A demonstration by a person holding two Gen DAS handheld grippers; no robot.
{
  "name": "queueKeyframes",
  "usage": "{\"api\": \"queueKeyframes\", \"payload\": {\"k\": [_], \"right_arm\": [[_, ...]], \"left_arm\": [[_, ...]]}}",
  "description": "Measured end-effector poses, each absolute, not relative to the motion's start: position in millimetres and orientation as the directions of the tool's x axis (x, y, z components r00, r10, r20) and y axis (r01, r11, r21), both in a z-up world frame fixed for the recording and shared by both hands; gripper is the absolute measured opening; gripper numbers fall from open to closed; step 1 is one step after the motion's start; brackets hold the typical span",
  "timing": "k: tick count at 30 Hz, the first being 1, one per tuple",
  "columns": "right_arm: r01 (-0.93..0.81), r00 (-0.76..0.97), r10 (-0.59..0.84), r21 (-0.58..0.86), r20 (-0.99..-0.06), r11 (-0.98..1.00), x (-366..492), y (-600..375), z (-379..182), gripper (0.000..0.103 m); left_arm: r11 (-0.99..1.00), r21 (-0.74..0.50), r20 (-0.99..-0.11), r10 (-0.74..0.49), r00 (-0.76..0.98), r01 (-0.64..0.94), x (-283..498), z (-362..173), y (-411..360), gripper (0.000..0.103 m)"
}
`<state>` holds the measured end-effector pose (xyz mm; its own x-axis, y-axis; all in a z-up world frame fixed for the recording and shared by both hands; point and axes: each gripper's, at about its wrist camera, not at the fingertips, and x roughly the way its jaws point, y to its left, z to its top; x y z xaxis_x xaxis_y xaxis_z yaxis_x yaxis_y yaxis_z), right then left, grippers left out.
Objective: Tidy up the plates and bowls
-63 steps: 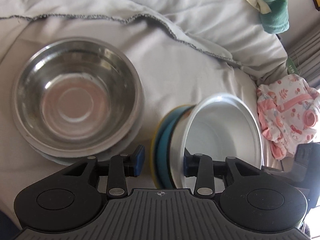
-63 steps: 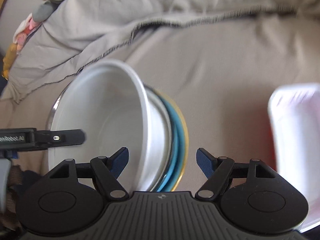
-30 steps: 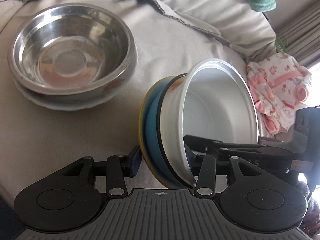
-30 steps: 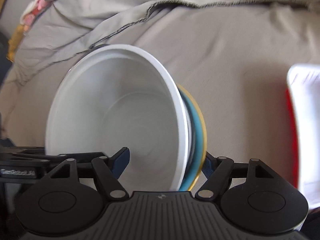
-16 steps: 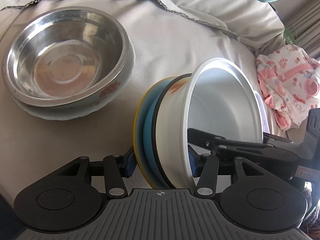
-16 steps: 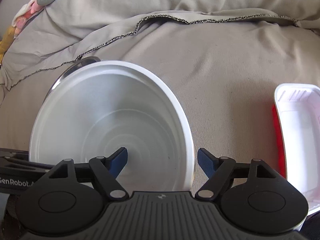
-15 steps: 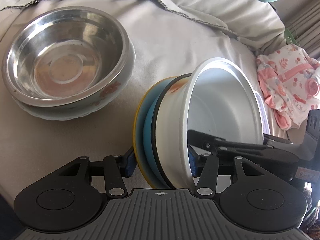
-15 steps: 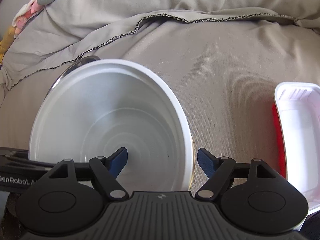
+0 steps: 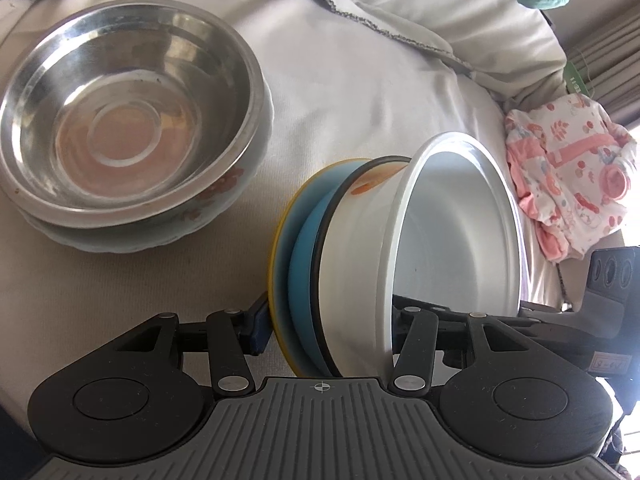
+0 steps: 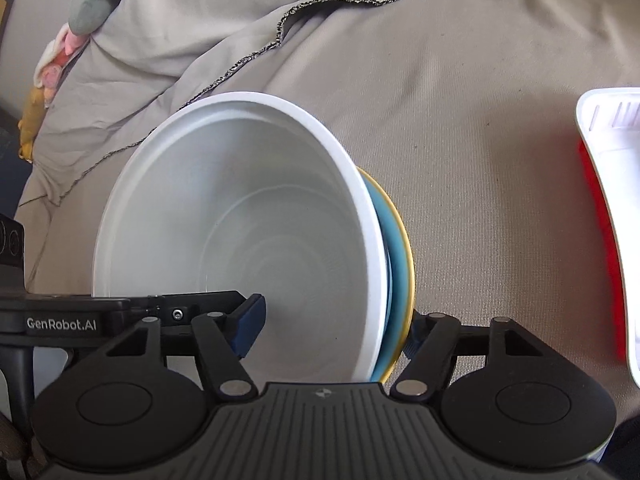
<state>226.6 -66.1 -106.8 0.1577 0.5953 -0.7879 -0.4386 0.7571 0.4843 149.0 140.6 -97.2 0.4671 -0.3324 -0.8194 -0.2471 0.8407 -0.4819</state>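
The left gripper (image 9: 326,322) has its blue-padded fingers (image 9: 258,322) pressed on either side of the tilted stack of dishes (image 9: 360,264), at 6 o'clock in its view. The right gripper (image 10: 334,326) clamps the same stack from the opposite side, one finger (image 10: 250,324) inside the white bowl.

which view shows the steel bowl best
The left wrist view. There the steel bowl shows whole and sharp, open side up, nested in a pale floral dish on the grey sheet. The right wrist view shows none of it; the tilted white bowl fills that side.
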Motion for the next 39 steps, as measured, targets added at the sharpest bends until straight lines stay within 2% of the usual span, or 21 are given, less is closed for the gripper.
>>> {"api": "queueKeyframes", "payload": {"k": [6, 16, 32, 39], "right_arm": [[-0.417, 0.149, 0.597, 0.497, -0.788, 0.761, 221, -66, -103, 0.068], [-0.381, 0.137, 0.595, 0.512, -0.792, 0.77, 239, -71, -109, 0.068], [-0.428, 0.132, 0.59, 0.491, -0.797, 0.759, 241, -67, -106, 0.067], [-0.434, 0.085, 0.605, 0.517, -0.792, 0.738, 245, -65, -107, 0.062]], "left_arm": [[0.833, -0.491, -0.816, -0.339, 0.468, -0.253, 148, -96, 147, 0.054], [0.906, -0.354, -0.872, -0.229, 0.434, -0.233, 156, -89, 116, 0.054], [0.887, -0.386, -0.864, -0.252, 0.435, -0.254, 157, -93, 126, 0.054], [0.889, -0.389, -0.863, -0.261, 0.432, -0.241, 157, -93, 127, 0.055]]}}
